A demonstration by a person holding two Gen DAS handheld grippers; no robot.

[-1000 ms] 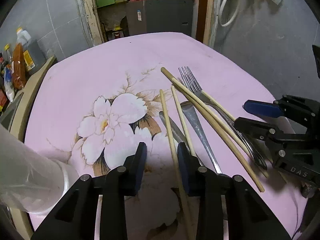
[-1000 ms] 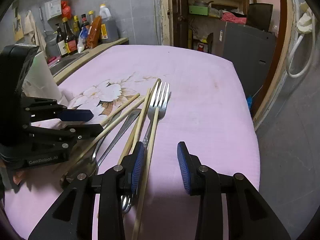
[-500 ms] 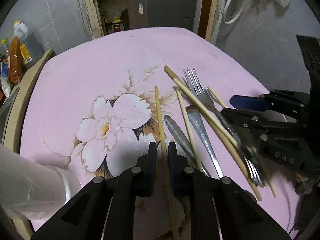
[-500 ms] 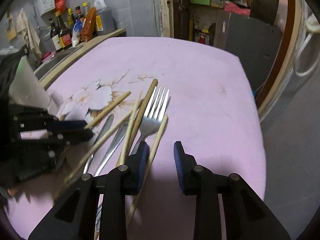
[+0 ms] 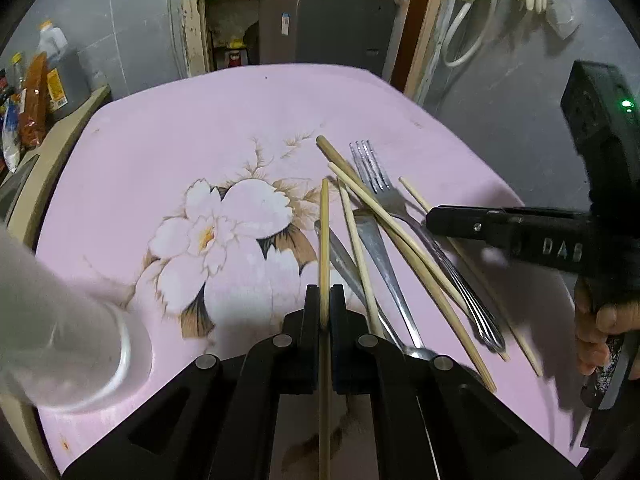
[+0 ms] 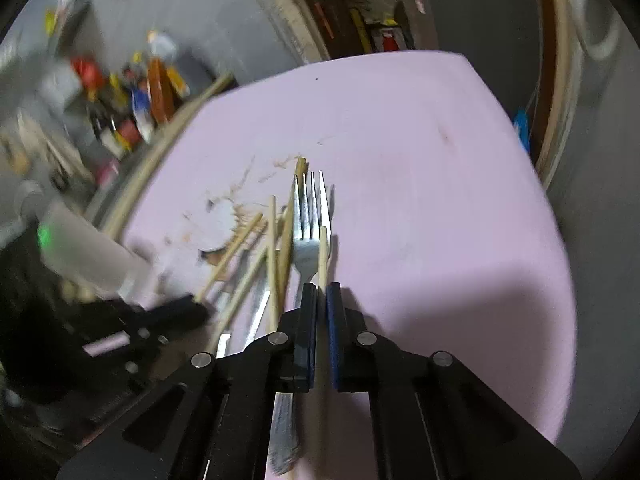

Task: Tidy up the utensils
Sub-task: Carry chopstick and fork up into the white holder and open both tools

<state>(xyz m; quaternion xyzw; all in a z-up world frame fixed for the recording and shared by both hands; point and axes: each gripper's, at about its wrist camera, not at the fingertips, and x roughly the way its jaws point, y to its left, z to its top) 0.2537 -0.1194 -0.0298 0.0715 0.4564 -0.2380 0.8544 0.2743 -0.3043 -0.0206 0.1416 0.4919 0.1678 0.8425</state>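
Observation:
Several wooden chopsticks, a fork [image 5: 380, 192] and two spoons [image 5: 380, 252] lie in a loose pile on the pink flowered cloth [image 5: 200, 140]. My left gripper [image 5: 325, 300] is shut on one chopstick [image 5: 324, 240], which points straight ahead between the fingers. My right gripper [image 6: 321, 300] is shut on another chopstick [image 6: 322, 256] that lies beside the fork [image 6: 310, 216]. The right gripper also shows in the left wrist view [image 5: 460, 216], over the pile's right side. A clear plastic cup [image 5: 52, 320] lies at the near left.
Bottles and sauce jars [image 6: 132, 96] stand on a counter beyond the table's left edge. A dark cabinet [image 5: 340, 28] and a doorway stand behind the table. The table's right edge [image 6: 556, 240] drops off to a grey floor.
Both grippers have closed, each onto a chopstick. The left one's chopstick now lies straight along its fingers. The right gripper has swung; its view is blurred.

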